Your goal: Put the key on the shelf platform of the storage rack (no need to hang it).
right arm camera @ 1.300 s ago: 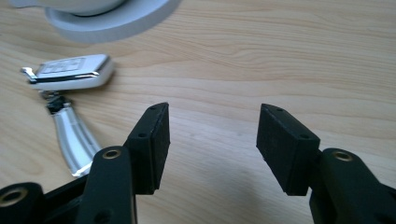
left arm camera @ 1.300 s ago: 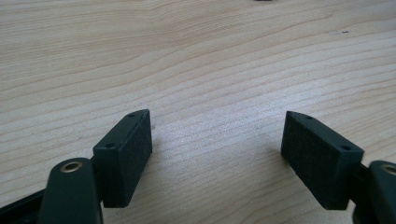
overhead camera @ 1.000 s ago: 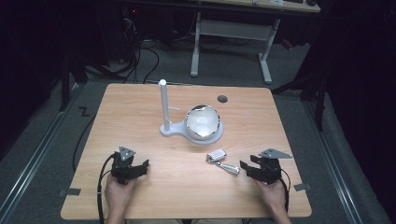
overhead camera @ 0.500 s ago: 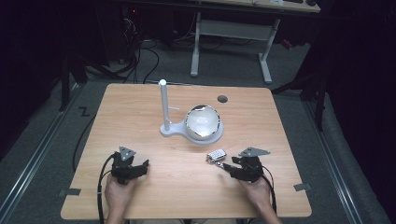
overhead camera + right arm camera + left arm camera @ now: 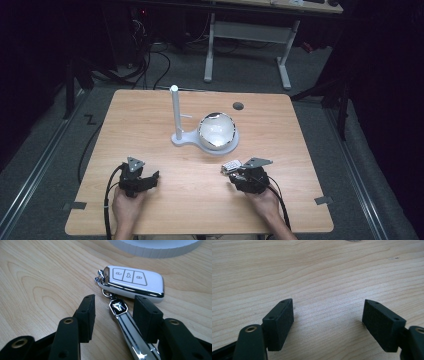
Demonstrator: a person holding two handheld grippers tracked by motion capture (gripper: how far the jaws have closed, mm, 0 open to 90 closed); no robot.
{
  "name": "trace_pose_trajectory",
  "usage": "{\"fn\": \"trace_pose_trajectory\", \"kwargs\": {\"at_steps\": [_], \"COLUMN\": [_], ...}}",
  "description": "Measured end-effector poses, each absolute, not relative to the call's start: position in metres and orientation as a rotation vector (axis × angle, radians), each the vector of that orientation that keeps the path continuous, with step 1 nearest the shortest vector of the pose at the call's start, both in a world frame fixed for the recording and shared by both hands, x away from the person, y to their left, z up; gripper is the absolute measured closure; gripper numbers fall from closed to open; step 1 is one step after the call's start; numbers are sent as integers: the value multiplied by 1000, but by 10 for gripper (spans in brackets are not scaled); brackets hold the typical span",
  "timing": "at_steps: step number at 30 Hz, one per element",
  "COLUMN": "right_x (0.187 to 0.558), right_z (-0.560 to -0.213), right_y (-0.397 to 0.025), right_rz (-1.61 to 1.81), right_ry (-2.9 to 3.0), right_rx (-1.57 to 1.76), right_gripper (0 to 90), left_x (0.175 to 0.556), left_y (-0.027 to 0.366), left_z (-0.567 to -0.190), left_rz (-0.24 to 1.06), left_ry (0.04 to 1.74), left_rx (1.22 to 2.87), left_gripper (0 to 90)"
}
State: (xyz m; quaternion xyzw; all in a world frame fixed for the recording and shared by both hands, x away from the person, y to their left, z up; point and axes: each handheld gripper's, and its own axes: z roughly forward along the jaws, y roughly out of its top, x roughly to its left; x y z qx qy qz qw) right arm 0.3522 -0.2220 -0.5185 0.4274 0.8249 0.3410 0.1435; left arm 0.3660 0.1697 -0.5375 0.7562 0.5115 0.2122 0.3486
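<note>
A white car key fob (image 5: 136, 281) with three buttons lies flat on the wooden table (image 5: 150, 125), just in front of the white stand. A black-and-chrome strap tag (image 5: 118, 307) runs from its ring toward me. My right gripper (image 5: 113, 315) is open, its two jaws standing either side of that strap without pinching it. From above, the right gripper (image 5: 239, 175) sits right behind the fob (image 5: 231, 164). My left gripper (image 5: 328, 322) is open over bare wood, at the table's near left (image 5: 150, 177).
A white stand with an upright post (image 5: 176, 112) and a shiny dome-like bowl (image 5: 217, 130) on its base sits mid-table; the base rim (image 5: 155, 246) lies just beyond the fob. A small dark disc (image 5: 238, 105) is at the far side. Desk legs and cables lie beyond the table.
My right gripper has moved left and forward from the table's right side up to the key fob, ending with its jaws around the strap. The left gripper has stayed put.
</note>
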Motion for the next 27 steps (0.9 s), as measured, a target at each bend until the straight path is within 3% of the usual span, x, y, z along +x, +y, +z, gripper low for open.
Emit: {"fn": "trace_pose_trajectory", "kwargs": {"at_steps": [14, 27], "right_x": [359, 360], "right_z": [-522, -522], "right_y": [-214, -213], "right_rz": [936, 896], "right_ry": [2390, 2398], "right_rx": [1219, 1158], "right_gripper": [603, 743], "left_x": [366, 366], "left_y": [170, 170], "left_z": [-538, -538], "left_rz": [550, 550], "left_ry": [1326, 1326], "left_rx": [1960, 1960], "left_gripper": [254, 254]}}
